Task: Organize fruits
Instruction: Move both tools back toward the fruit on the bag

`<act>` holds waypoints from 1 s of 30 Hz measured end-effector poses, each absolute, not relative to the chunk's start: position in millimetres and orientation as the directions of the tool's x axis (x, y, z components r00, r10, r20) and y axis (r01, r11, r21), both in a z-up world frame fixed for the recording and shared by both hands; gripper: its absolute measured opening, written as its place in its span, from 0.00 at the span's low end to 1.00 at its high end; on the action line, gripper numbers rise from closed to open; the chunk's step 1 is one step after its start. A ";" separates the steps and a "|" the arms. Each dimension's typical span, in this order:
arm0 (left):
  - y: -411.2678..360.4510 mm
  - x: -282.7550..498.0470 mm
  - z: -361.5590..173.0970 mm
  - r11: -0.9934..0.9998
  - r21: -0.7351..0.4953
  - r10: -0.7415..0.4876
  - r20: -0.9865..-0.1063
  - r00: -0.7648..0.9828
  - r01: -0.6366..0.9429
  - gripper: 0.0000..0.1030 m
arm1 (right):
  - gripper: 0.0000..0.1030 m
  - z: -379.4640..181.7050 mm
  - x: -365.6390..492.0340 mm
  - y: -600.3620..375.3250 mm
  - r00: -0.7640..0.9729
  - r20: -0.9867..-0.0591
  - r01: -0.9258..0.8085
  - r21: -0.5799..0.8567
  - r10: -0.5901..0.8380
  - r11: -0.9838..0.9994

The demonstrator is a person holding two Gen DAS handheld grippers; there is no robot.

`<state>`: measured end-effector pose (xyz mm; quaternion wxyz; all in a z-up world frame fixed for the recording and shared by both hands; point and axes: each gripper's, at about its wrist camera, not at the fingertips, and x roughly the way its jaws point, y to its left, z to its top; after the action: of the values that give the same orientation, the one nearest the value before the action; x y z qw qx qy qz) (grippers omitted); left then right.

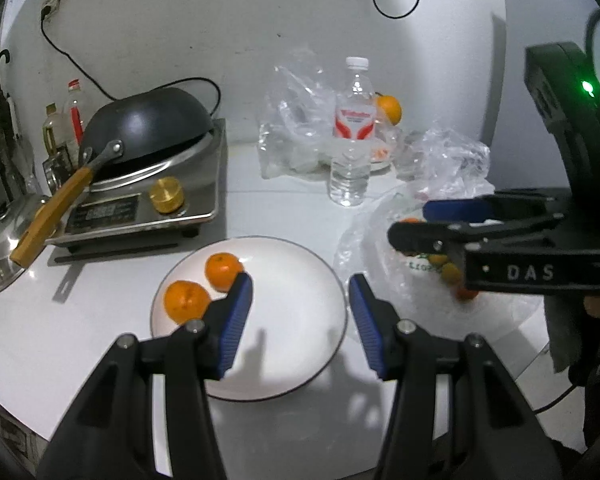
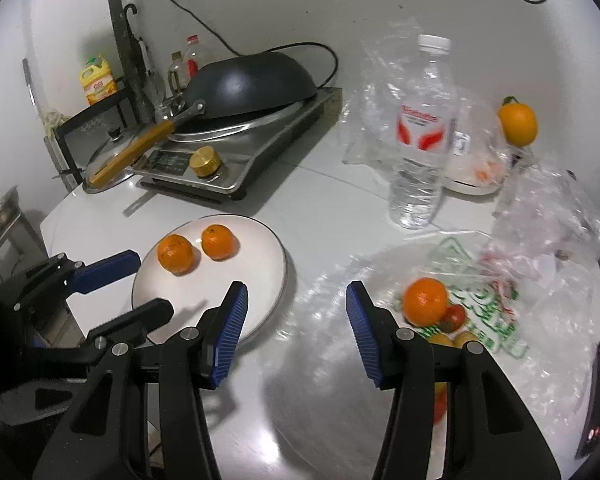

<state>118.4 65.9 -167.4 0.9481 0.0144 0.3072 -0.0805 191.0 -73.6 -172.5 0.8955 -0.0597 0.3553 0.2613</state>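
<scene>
A white plate [image 1: 300,280] holds two oranges [image 1: 186,301] [image 1: 223,271] at its left side; it shows in the right wrist view [image 2: 260,252] with the oranges [image 2: 175,253] [image 2: 219,241]. My left gripper [image 1: 300,292] is open and empty above the plate. My right gripper [image 2: 296,300] is open and empty over a clear plastic bag [image 2: 380,288] that holds an orange [image 2: 425,301] and small red and yellow fruits [image 2: 456,316]. The right gripper [image 1: 412,224] shows in the left wrist view above the bag [image 1: 364,248]. Another orange [image 2: 518,124] sits at the back.
An induction cooker [image 1: 148,200] with a black wok [image 1: 148,124] and a pot lid [image 1: 0,248] stand at the left. A water bottle [image 2: 420,132] and crumpled clear bags [image 2: 548,200] stand behind the fruit bag. Bottles [image 1: 66,120] line the wall.
</scene>
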 end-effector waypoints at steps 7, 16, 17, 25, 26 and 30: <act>40.1 121.2 -166.2 0.986 -0.011 -0.138 -0.601 0.787 0.165 0.50 | 0.52 -170.5 179.8 -107.2 0.627 -0.655 -0.499 0.077 0.421 0.863; -3.3 120.3 -163.1 0.979 0.025 -0.143 -0.614 0.776 0.201 0.50 | 0.52 -174.1 170.0 -147.8 0.636 -0.644 -0.485 0.095 0.425 0.870; -8.6 120.6 -163.0 0.978 0.031 -0.144 -0.615 0.775 0.205 0.50 | 0.52 -174.5 169.5 -151.7 0.638 -0.642 -0.482 0.098 0.426 0.871; -46.5 124.8 -167.3 0.971 0.061 -0.143 -0.634 0.760 0.233 0.50 | 0.52 -182.4 167.1 -190.3 0.643 -0.634 -0.465 0.122 0.430 0.877; -50.1 126.2 -168.4 0.970 0.063 -0.142 -0.637 0.757 0.235 0.50 | 0.52 -183.6 167.3 -194.3 0.643 -0.634 -0.465 0.123 0.430 0.877; -66.5 130.5 -171.8 0.968 0.070 -0.140 -0.649 0.748 0.243 0.50 | 0.52 -186.9 168.2 -209.7 0.641 -0.633 -0.466 0.127 0.433 0.876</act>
<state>130.5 -66.5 -171.8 0.9318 0.0751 0.3399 -0.1027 168.2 -209.7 -186.9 0.9056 -0.0237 0.3432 0.2482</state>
